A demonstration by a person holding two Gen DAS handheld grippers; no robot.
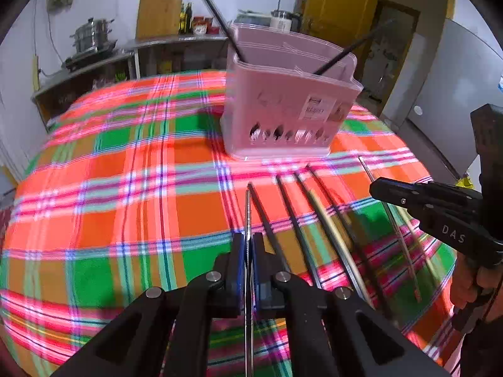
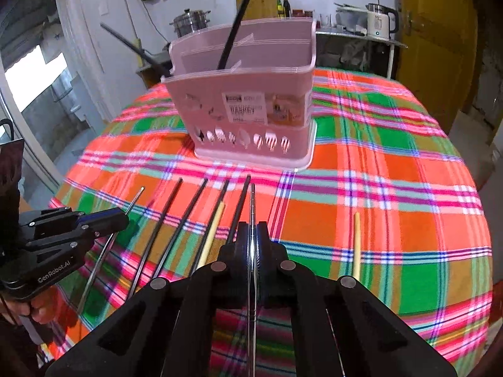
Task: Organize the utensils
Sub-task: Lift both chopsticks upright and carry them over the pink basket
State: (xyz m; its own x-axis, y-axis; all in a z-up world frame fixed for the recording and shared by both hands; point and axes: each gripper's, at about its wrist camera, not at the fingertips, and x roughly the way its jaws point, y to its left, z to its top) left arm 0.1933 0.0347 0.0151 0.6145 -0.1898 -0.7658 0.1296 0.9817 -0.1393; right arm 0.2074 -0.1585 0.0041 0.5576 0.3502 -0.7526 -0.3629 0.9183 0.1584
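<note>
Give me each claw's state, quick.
Left claw: shut on a thin silver metal chopstick.
Right claw: shut on another thin silver metal chopstick.

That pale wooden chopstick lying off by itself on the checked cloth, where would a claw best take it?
Grip the pale wooden chopstick around mid-shaft, coming down from above with the pads across its width. It lies flat and thin, with bare tablecloth on both sides, so nothing crowds the pinch.

basket (image 2: 248,106) label: print too blurred to read | metal chopstick (image 1: 248,220): rear end hidden by left gripper (image 1: 248,245) | black chopsticks (image 2: 239,15): tops cut off by edge
</note>
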